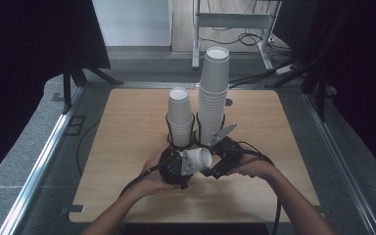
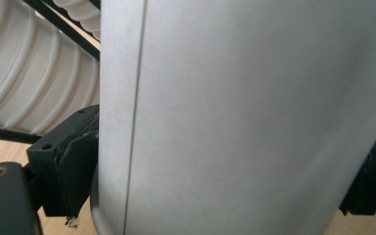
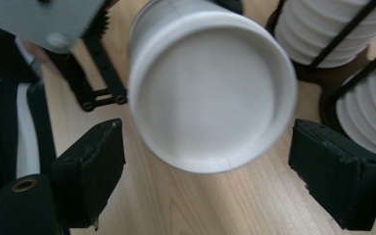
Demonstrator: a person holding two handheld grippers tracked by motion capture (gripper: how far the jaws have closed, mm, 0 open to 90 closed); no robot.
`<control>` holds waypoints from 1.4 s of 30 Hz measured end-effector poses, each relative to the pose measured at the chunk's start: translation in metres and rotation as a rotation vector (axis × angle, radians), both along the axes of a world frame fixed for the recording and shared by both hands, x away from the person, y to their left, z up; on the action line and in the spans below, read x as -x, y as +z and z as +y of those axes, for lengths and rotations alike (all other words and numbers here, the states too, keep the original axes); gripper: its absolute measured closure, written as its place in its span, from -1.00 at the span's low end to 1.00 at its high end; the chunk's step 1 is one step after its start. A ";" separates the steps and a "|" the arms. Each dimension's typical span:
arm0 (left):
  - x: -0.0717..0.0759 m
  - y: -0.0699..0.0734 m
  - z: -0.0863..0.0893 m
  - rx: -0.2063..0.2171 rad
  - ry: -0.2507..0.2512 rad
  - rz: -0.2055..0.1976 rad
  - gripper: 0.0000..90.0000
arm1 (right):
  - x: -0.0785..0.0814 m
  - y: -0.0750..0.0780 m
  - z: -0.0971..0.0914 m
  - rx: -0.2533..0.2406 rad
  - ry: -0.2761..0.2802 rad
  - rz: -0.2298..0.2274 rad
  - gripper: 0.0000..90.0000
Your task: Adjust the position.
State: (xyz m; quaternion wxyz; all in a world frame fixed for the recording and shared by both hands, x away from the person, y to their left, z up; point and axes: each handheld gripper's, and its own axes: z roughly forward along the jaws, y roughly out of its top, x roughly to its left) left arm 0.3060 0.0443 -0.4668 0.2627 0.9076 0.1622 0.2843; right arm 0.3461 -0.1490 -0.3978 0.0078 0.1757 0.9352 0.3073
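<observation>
Item 1, left gripper [image 1: 192, 163]: the jaws are being pressed against the two sides of a single white paper cup [image 1: 199, 158], one black pad [image 2: 76, 171] lying flat on the cup wall [image 2: 254, 112] in the left gripper view, the opposite pad at the far right edge of that view. The cup is being held on its side above the table, base end towards the right gripper.

Item 2, right gripper [image 1: 214, 164]: the jaws are being held spread, one pad [image 3: 90, 169] to each side of the cup's round base [image 3: 213, 88] in the right gripper view; a gap is being left between each pad and the cup, and no contact is being made.

Item 3, hands: the left hand [image 1: 154, 171] and the right hand [image 1: 254, 169] are being kept close together near the front middle of the table, each wrapped round its gripper, forearms entering from the bottom of the high view.

Item 4, cup stacks: a short stack [image 1: 180, 115] and a tall stack [image 1: 214, 90] of white cups are being kept upright side by side in black wire holders [image 1: 169, 128], just behind the grippers.

Item 5, wooden table [image 1: 127, 127]: a light-grained top, being bordered by grey floor [image 1: 24, 142] and metal rails [image 1: 41, 166].

Item 6, background: a metal frame [image 1: 235, 22] with cables at its foot is standing beyond the table's far edge.
</observation>
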 end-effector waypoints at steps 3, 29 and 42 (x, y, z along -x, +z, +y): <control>0.003 -0.002 -0.007 -0.016 -0.011 -0.020 -0.81 | 0.000 -0.003 0.009 0.062 0.047 0.021 -0.70; 0.011 -0.003 -0.026 -0.118 -0.065 -0.097 -0.82 | -0.014 -0.015 0.022 0.177 0.074 0.137 -0.57; 0.009 -0.004 -0.025 -0.071 -0.048 -0.084 -1.00 | -0.013 -0.015 0.009 0.115 0.065 0.108 -0.49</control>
